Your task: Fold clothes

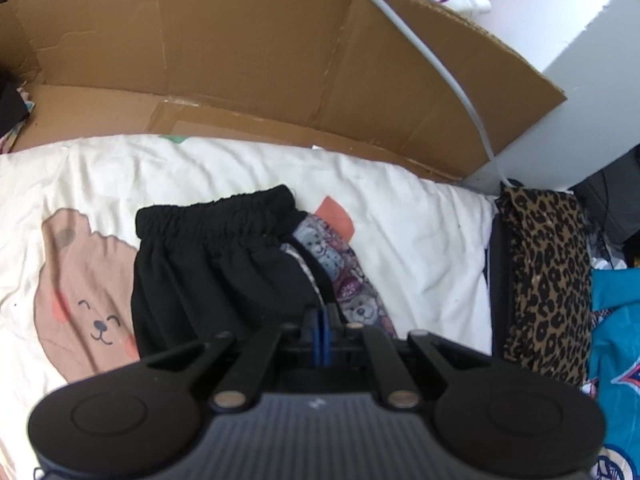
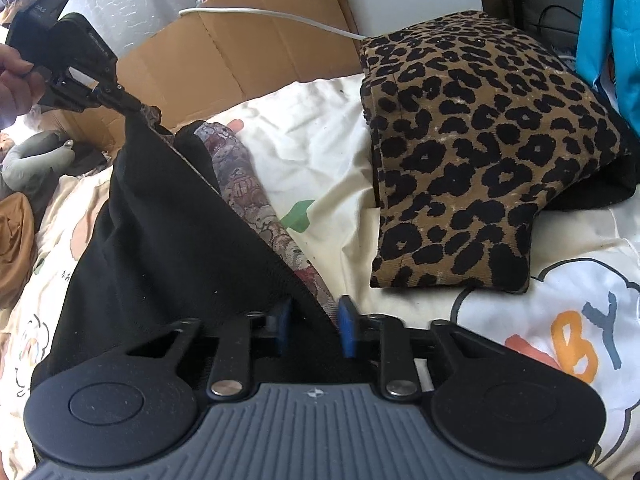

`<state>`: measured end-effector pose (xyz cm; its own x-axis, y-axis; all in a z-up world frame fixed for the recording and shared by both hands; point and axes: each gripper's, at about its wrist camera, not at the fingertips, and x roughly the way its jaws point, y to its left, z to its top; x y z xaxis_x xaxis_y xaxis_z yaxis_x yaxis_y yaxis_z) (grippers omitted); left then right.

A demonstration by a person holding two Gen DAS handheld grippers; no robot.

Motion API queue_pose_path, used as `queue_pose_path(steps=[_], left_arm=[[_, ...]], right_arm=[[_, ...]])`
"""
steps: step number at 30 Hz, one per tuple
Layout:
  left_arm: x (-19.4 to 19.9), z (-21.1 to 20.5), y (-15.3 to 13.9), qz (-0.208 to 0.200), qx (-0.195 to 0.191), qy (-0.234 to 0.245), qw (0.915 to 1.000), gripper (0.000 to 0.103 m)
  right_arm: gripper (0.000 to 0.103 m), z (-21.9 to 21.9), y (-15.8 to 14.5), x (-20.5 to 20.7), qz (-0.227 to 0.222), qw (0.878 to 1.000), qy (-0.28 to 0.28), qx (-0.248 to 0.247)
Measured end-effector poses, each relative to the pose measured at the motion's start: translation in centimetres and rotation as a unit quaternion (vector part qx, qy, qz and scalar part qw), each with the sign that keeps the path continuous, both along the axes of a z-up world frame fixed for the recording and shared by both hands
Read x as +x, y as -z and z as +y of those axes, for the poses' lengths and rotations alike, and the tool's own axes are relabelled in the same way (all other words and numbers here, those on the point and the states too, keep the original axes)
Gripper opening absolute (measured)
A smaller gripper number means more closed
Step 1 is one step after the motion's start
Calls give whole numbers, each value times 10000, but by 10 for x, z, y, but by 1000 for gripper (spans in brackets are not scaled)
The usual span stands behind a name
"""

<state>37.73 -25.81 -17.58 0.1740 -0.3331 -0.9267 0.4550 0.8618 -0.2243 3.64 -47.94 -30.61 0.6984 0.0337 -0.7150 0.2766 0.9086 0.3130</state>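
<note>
Black shorts [image 1: 208, 264] with an elastic waistband and a bear-print lining lie on the cream bear-print bedsheet [image 1: 80, 184]. My left gripper [image 1: 321, 320] is shut on the shorts' edge and lifts it; in the right wrist view the left gripper [image 2: 136, 106] pinches a raised corner. The shorts [image 2: 168, 232] stretch as a taut fold between both grippers. My right gripper [image 2: 314, 322] has its blue pads [image 2: 347, 326] a little apart around the near edge of the black cloth, which passes between them.
A folded leopard-print garment [image 2: 480, 152] lies on the bed to the right, also in the left wrist view [image 1: 548, 276]. A flattened cardboard box [image 1: 248, 52] stands behind the bed with a white cable [image 1: 448, 72] across it. Turquoise cloth [image 1: 616, 320] lies far right.
</note>
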Motion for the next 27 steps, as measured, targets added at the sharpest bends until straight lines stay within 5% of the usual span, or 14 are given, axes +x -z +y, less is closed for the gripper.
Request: queue_pose_path(steps=[2, 5, 20, 27], left_arm=[[1, 0, 0, -55, -91, -24, 9999, 2], [2, -2, 3, -103, -171, -113, 9997, 2], [11, -25, 56, -88, -199, -301, 9993, 3], [21, -27, 82, 86, -62, -534, 9985, 20]], right_arm=[[6, 0, -1, -3, -39, 10000, 18, -9], [2, -1, -4, -8, -112, 9998, 134, 99], [1, 0, 7, -17, 231, 9995, 220, -52], [3, -3, 5, -27, 329, 9991, 249, 27]])
